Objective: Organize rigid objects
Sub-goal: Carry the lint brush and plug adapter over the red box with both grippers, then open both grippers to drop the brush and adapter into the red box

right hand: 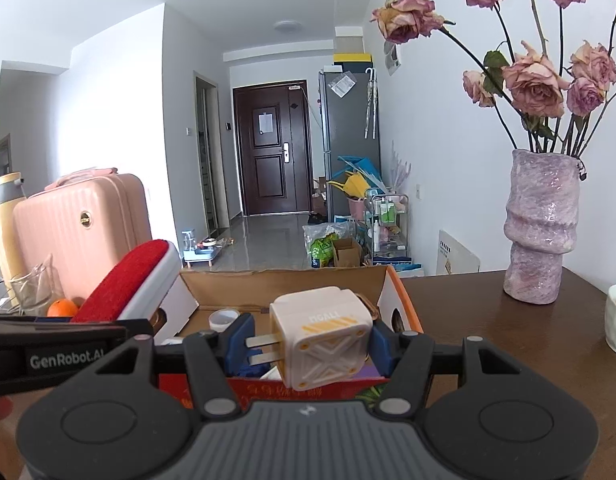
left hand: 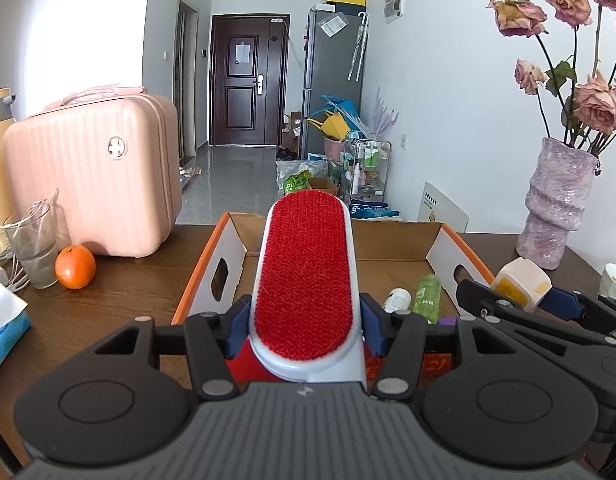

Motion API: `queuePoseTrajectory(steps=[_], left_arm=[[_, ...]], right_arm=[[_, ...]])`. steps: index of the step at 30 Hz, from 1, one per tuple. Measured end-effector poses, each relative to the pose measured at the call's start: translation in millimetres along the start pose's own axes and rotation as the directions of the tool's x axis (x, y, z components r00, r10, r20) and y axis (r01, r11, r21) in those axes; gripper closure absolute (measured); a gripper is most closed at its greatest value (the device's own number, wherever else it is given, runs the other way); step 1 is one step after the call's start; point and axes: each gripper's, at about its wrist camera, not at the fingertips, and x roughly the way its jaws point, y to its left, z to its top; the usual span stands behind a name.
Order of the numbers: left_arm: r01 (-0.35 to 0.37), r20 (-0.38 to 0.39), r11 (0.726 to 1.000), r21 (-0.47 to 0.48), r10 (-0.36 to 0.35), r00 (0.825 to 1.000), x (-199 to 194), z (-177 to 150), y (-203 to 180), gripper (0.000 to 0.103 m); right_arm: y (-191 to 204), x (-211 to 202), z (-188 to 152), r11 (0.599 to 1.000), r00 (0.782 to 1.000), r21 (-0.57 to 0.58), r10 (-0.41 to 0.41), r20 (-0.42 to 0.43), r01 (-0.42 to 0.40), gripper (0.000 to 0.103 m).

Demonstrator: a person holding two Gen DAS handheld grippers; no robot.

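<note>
Black grippers, blue fingers (left hand: pixel 374 322), white "GenRobot.AI" lettering

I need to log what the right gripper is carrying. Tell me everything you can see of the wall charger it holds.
The wall charger is a chunky cream-white plastic cube with rounded corners, yellow stripes and faint lettering on top, and a raised X pattern with yellow dots on the near face. Two flat metal prongs stick out toward the left finger. The right gripper is shut on it, blue fingers pressing both sides. It hangs slightly tilted above the open cardboard box, touching nothing else.
</note>
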Motion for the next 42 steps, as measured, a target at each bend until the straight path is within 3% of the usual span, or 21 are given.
queuePoseTrajectory(steps=[28, 37, 42], left_arm=[[-0.025, -0.015, 1.0, 0.0, 0.025, 1.0, 81.5, 36.2, 5.1, 0.047], [-0.033, -0.062, 0.999, 0.003, 0.033, 0.998, 109.3, 42.7, 4.4, 0.047], [-0.006, -0.11, 1.0, -0.025, 0.003, 0.994, 123.7, 46.8, 12.7, 0.042]], right_arm=[[2.1, 82.4, 16.9, 1.0, 0.999, -0.002, -0.011, -0.035, 0.011, 0.044], [3.9, 98.6, 18.0, 1.0, 0.998, -0.014, -0.028, -0.058, 0.028, 0.044], [4.8, 107.1, 18.2, 0.999, 0.996, -0.031, -0.026, -0.083, 0.024, 0.044]])
